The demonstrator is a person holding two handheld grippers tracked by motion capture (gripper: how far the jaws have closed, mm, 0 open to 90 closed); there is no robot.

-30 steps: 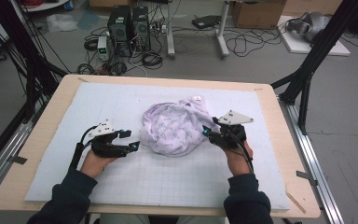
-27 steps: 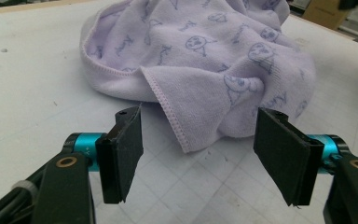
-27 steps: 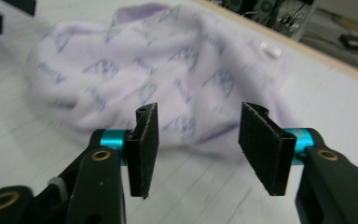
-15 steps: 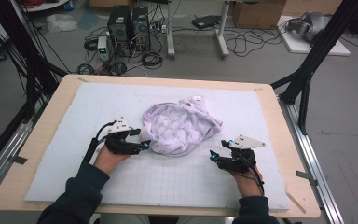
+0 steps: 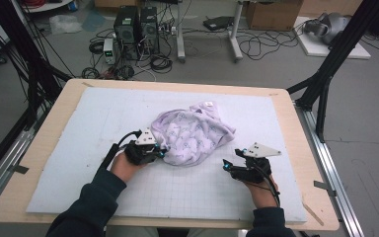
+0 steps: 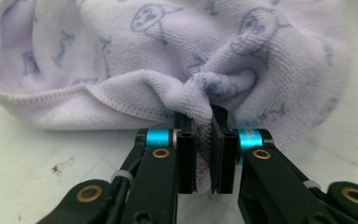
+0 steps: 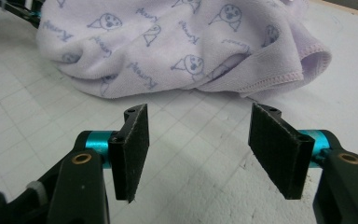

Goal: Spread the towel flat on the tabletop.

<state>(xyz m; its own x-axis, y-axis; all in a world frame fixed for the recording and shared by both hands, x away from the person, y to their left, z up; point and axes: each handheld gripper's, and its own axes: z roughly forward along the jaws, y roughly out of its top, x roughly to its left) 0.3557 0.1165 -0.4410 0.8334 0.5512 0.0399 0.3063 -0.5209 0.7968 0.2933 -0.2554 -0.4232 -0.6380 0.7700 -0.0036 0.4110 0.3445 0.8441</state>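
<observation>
A crumpled lilac towel [image 5: 192,136] printed with small blue figures lies in the middle of the white gridded mat [image 5: 103,118]. My left gripper [image 5: 162,153] is at the towel's near left edge; its jaws have just been closing and now pinch a fold of the towel [image 6: 205,100] between the pads. In the left gripper view the gripper [image 6: 204,140] holds that fold tight. My right gripper [image 5: 225,165] rests low over the mat to the right, a short way from the towel's near right edge [image 7: 270,77]. That gripper [image 7: 198,149] stands open with bare mat between its pads.
The mat covers a wooden table [image 5: 306,163] whose edges show all round. Black frame posts [image 5: 325,74] stand at the table's sides. Computers [image 5: 135,24], cables and boxes sit on the floor beyond the far edge.
My left gripper moved right to the towel's edge and shut on a fold. My right gripper came back from the towel toward the near right of the mat and opened wider.
</observation>
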